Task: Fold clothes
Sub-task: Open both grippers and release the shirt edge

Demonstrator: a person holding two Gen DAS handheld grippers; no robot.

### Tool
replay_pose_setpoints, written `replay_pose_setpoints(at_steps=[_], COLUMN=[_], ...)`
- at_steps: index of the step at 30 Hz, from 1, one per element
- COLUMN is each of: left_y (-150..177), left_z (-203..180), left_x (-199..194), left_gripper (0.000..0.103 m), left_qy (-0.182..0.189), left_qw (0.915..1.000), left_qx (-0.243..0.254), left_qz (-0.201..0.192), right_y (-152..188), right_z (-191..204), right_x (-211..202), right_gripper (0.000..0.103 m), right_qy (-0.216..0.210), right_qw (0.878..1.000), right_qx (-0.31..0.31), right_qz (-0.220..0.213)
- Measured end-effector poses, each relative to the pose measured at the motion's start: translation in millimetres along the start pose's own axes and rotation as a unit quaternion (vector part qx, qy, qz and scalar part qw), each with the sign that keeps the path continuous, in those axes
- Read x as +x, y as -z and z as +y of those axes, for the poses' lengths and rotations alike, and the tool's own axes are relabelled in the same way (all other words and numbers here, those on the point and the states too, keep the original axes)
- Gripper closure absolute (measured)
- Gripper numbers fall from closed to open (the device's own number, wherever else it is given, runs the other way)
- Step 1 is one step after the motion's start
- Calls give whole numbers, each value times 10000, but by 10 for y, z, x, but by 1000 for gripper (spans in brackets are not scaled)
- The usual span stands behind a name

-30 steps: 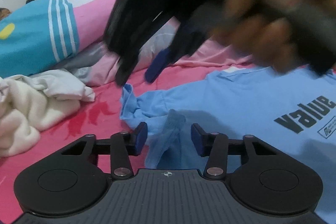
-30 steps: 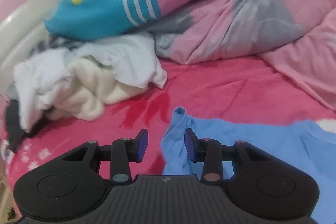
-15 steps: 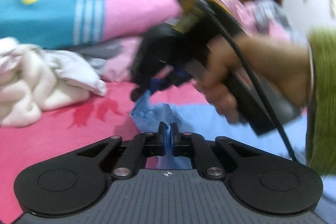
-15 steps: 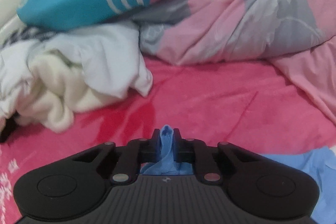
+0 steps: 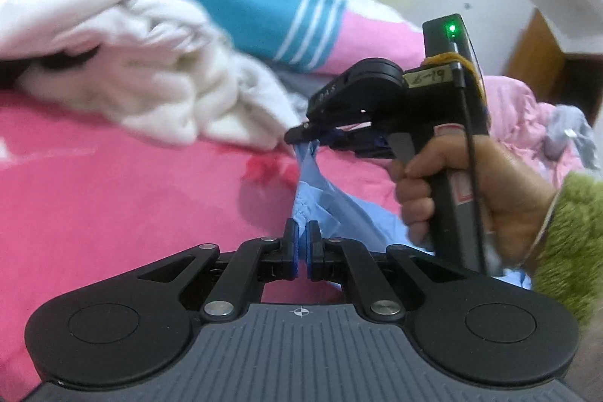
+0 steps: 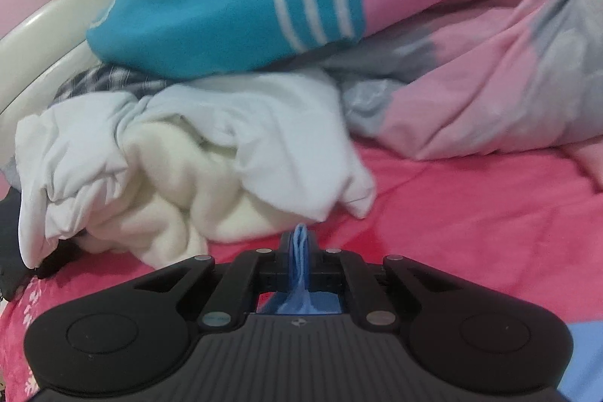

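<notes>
White clothes pile (image 6: 196,168) just ahead

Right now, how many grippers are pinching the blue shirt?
2. Left gripper is shut on the blue shirt near the camera; right gripper clamps its raised edge further out, beside the white clothes pile.

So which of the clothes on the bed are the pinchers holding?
The light blue T-shirt; both grippers are shut on it. The white fluffy pile lies untouched.

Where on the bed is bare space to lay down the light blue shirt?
The pink bedsheet is bare on the near side, bordered by the white and cream clothes pile and the light blue shirt. Another bare strip lies below the pink and grey quilt. It is crowded near the pile and the teal striped cushion.
</notes>
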State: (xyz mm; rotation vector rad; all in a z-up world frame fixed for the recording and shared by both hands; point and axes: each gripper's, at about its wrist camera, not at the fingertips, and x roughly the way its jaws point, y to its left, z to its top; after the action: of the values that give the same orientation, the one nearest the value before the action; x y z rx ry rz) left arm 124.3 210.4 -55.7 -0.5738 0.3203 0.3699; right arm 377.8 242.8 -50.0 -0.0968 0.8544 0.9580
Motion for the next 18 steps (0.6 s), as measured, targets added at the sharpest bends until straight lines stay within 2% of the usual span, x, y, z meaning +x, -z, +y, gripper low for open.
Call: replay_pose_setpoints(at_steps=[5,7,9,10,12,18], left_y=[23,22,14,9,0,1], left_z=[94,138,159,170,190,243], left_x=[47,16,9,7,3,32], left_gripper=[99,97,87,86,86,86], left_qy=[-65,-78,-94,-102,-118,-105], left_qw=[9987,9981,9978,9977,9973,9968], left_qx=[-365,-515,-571,-596,-644,-745], left_qz=[358,317,318,321,326,276], right_y=[49,48,-1,-21,-53,186], right_z=[71,101,164,177,193,-15], right_x=[294,371,242,121,-121,-705], right_gripper=[96,95,90,83,80,80], right_qy=[-597,-863,-991,-967,-899,-304], right_qw=[9976,9950,9943,9949,9958,9982], right_qx=[244,375,324,255,147,389], right_qz=[246,337,240,160,25,343])
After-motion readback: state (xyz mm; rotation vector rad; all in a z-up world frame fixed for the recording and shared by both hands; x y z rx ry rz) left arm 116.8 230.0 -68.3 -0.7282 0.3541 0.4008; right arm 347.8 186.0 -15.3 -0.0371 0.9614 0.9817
